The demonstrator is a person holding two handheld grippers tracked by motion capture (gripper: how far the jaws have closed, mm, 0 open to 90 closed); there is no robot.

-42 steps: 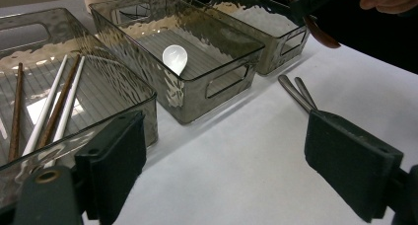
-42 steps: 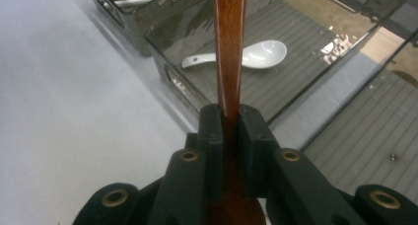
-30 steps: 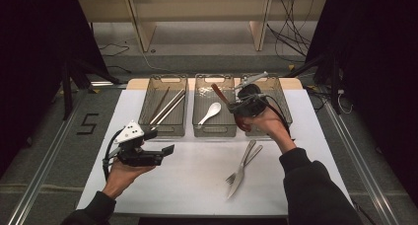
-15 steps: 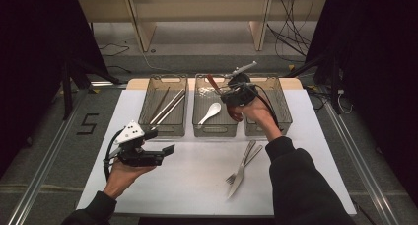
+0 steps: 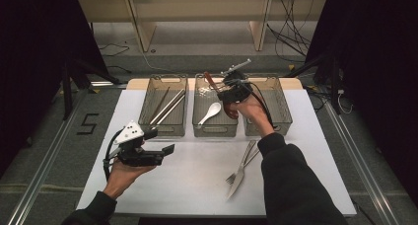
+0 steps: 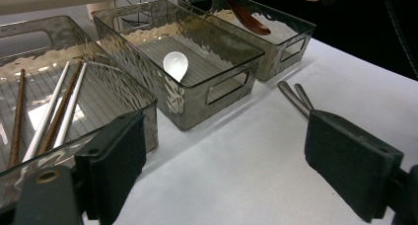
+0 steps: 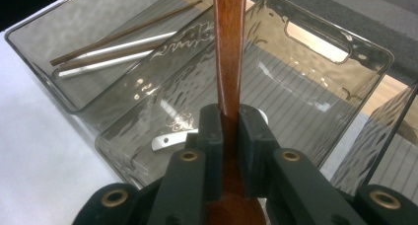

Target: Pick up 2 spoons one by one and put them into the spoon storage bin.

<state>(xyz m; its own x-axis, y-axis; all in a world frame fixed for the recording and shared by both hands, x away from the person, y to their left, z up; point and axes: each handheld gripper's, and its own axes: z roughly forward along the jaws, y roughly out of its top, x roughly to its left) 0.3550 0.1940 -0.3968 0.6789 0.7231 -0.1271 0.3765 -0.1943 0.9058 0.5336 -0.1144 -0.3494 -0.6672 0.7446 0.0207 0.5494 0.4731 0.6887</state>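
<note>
My right gripper [image 5: 227, 88] is shut on the handle of a brown wooden spoon [image 5: 230, 110], held above the boundary between the middle bin [image 5: 215, 131] and the right bin [image 5: 282, 106]. In the right gripper view the jaws [image 7: 229, 136] clamp the spoon's handle [image 7: 229, 42], which points out over the middle bin [image 7: 320, 35]. A white spoon [image 5: 210, 113] lies in that bin. My left gripper [image 5: 160, 141] hovers open and empty over the table's left front; its pads [image 6: 118, 161] stand wide apart.
The left bin [image 5: 162, 131] holds several chopsticks [image 5: 167, 106]. Two forks [image 5: 241, 166] lie on the white table in front of the right bin, under my right forearm. The table's edges drop off to a dark floor.
My right gripper has carried the wooden spoon leftward, from over the right bin to the edge of the middle bin. The left gripper has stayed put.
</note>
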